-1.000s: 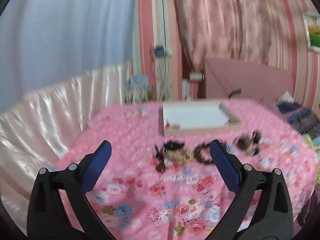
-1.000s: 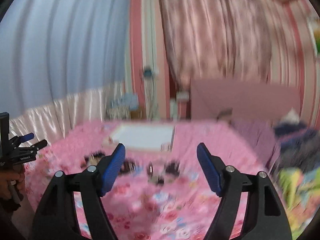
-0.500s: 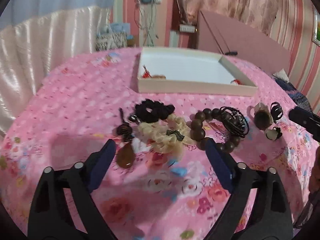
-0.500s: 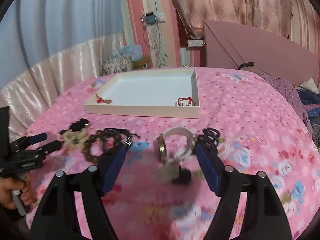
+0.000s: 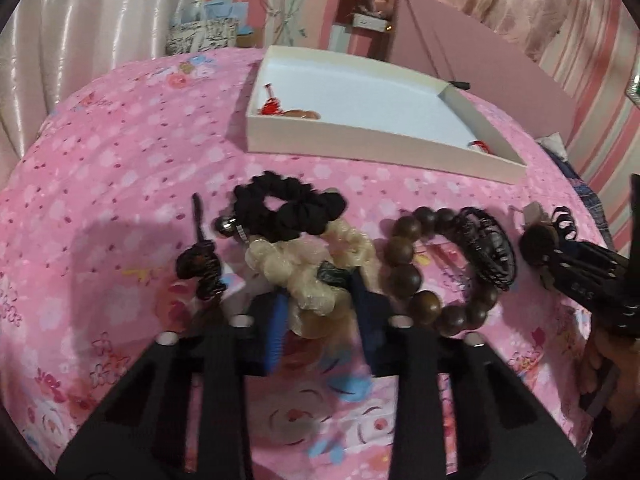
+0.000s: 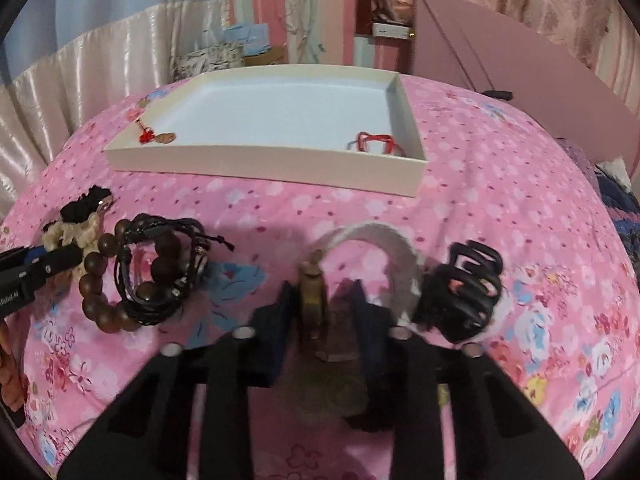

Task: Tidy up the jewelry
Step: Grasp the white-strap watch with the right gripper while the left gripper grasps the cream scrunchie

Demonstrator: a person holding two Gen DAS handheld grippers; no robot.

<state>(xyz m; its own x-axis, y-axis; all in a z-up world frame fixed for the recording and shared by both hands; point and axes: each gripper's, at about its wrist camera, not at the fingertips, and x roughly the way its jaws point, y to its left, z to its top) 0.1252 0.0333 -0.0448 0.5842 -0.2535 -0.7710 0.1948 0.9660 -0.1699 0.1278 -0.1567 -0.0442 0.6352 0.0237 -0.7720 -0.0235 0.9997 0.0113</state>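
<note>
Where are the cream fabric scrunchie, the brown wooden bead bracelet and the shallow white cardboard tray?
cream fabric scrunchie (image 5: 308, 268), left wrist view, on its ruffled middle.
brown wooden bead bracelet (image 5: 400, 250), left wrist view, on a large bead at its left side.
shallow white cardboard tray (image 6: 256, 164), right wrist view, on its near outer wall.

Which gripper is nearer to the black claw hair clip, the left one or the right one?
Right. The right gripper sits just beside the black claw clip, its jaws around a brass-coloured piece. The left gripper is farther along the row, at the cream scrunchie.
</note>
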